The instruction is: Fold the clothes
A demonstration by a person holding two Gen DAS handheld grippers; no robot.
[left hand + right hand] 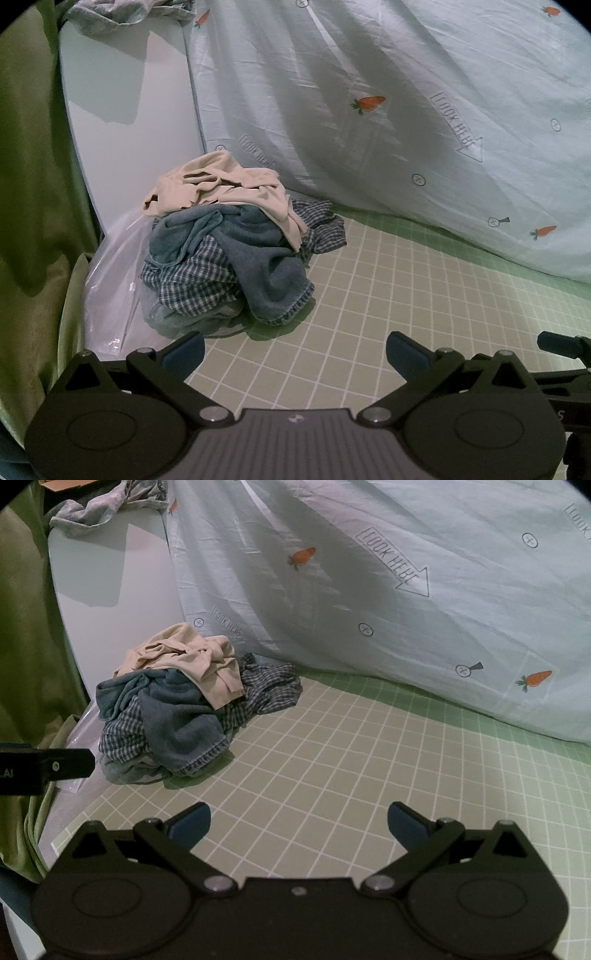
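A pile of crumpled clothes lies on a green gridded mat (pixel 388 295): a beige garment (pixel 221 188) on top, a blue denim piece (pixel 266 273) and a blue checked shirt (pixel 184 280) under it. The pile also shows in the right wrist view, with the beige garment (pixel 184 657), the denim (pixel 181 727) and the checked shirt (pixel 269 686). My left gripper (pixel 295 354) is open and empty, just in front of the pile. My right gripper (pixel 297 823) is open and empty over the mat (pixel 351 757), to the right of the pile.
A pale sheet with carrot prints (pixel 406 110) hangs behind the mat. A white panel (pixel 129 110) stands at the left with grey cloth (pixel 118 14) on top. A clear plastic bag (pixel 110 288) lies under the pile. Green curtain (pixel 29 184) is at the far left.
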